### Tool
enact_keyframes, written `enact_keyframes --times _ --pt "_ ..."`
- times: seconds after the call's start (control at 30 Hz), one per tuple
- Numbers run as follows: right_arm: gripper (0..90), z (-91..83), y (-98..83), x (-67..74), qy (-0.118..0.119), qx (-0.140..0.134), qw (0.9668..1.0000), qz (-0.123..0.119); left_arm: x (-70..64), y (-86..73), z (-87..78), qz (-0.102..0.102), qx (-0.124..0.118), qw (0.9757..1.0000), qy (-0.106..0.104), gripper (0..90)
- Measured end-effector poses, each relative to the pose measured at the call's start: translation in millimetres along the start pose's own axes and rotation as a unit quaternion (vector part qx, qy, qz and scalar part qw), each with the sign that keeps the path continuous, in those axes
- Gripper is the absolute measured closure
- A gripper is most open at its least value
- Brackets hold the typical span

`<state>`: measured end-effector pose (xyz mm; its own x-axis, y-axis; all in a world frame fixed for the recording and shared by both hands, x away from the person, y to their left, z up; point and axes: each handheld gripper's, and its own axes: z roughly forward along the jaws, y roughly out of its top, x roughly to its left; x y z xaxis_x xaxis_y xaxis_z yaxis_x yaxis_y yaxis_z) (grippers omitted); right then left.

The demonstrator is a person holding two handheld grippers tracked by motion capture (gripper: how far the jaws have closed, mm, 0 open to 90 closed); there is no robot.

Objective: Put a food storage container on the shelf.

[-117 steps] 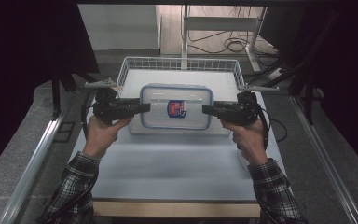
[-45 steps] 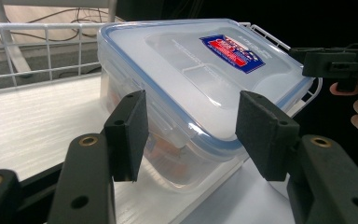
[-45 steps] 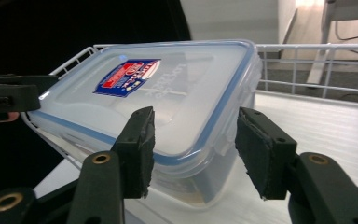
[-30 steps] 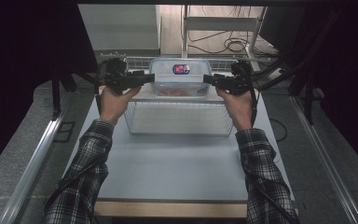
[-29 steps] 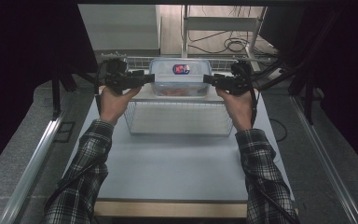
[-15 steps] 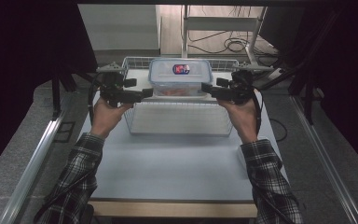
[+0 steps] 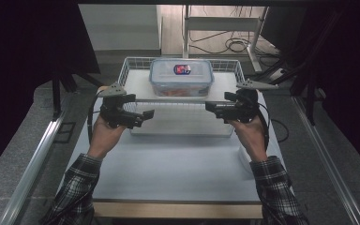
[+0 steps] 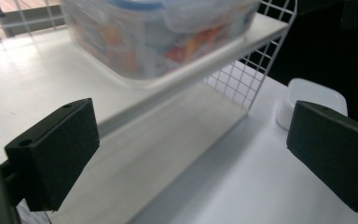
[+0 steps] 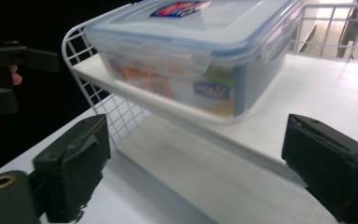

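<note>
A clear food container (image 7: 181,77) with a blue-rimmed lid and a red label rests on the top shelf (image 7: 136,85) of a white wire rack. My left gripper (image 7: 147,115) hangs in front of the rack's left corner, apart from the box. My right gripper (image 7: 208,106) hovers by the right corner. Both jaws have just been opening, and nothing is between them. In the left gripper view the box (image 8: 158,32) lies beyond the open gripper (image 8: 191,154). The right gripper view shows the box (image 9: 191,51) above the open gripper (image 9: 191,172).
The rack stands at the far end of a white table (image 7: 178,164). A small white dish (image 8: 314,95) sits on the table beside the rack. A metal rail (image 7: 33,159) runs along the left. Cables (image 7: 229,44) lie on the floor behind.
Both grippers have let go of the container, which stays on the top shelf. The hands have drawn back toward the person and lower, with the jaws opened wide.
</note>
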<state>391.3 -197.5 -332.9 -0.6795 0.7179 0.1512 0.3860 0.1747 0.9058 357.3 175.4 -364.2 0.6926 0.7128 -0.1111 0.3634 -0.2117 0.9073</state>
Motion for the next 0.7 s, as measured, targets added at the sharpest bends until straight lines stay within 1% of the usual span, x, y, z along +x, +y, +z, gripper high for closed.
enact_keyframes --times 0.03,0.1,0.13,0.17,0.27,0.3,0.33,0.37,0.4,0.47,0.53,0.6,0.63,0.7 --pt "5.1 -2.1 -4.9 3.0 0.002 0.002 1.0 -0.006 -5.2 -4.9 1.1 0.009 0.004 1.0 -0.003 0.8" --pt "3.4 -3.9 -10.4 6.2 0.005 0.005 0.9999 -0.012 -9.7 -9.3 1.9 0.014 0.007 0.9999 -0.003 0.5" --pt "3.4 -3.9 -10.4 6.2 0.005 0.005 0.9999 -0.012 -9.7 -9.3 1.9 0.014 0.007 0.9999 -0.003 0.3" --pt "2.7 -4.3 -12.6 7.5 0.006 0.005 0.9999 -0.014 -12.4 -12.3 2.3 0.018 0.01 0.9998 -0.004 0.3" --pt "0.9 -7.0 -22.0 13.3 0.006 0.007 0.9996 -0.027 -18.2 -20.2 2.0 0.018 0.012 0.9997 -0.009 0.1" --pt "0.2 -8.9 -27.5 16.5 0.007 0.007 0.9995 -0.031 -21.8 -24.5 1.0 0.021 0.012 0.9997 -0.008 0.1" --pt "0.2 -8.9 -27.5 16.5 0.007 0.007 0.9995 -0.031 -21.8 -24.5 1.0 0.021 0.012 0.9997 -0.008 0.1" --pt "0.0 -11.2 -33.0 18.2 0.007 0.01 0.9994 -0.033 -26.2 -29.2 -0.1 0.024 0.015 0.9995 -0.011 0.1" --pt "0.0 -11.2 -33.0 18.2 0.007 0.01 0.9994 -0.033 -26.2 -29.2 -0.1 0.024 0.015 0.9995 -0.011 0.1" --pt "0.0 -13.3 -39.2 18.7 0.012 0.01 0.9994 -0.03 -31.0 -34.3 -1.3 0.029 0.016 0.9994 -0.012 0.0" --pt "0.0 -16.6 -45.7 18.9 0.013 0.009 0.9995 -0.028 -38.4 -42.1 -3.0 0.037 0.018 0.9991 -0.008 0.0" --pt "0.0 -18.6 -49.5 19.4 0.014 0.007 0.9996 -0.025 -40.1 -44.1 -3.4 0.039 0.02 0.999 -0.008 0.0" --pt "0.0 -20.2 -52.5 20.1 0.014 0.006 0.9996 -0.025 -43.9 -49.3 -4.3 0.043 0.023 0.9988 -0.007 0.0" --pt "0.0 -21.1 -54.3 20.5 0.015 0.005 0.9996 -0.025 -45.8 -52.3 -5.0 0.045 0.023 0.9987 -0.006 0.0"
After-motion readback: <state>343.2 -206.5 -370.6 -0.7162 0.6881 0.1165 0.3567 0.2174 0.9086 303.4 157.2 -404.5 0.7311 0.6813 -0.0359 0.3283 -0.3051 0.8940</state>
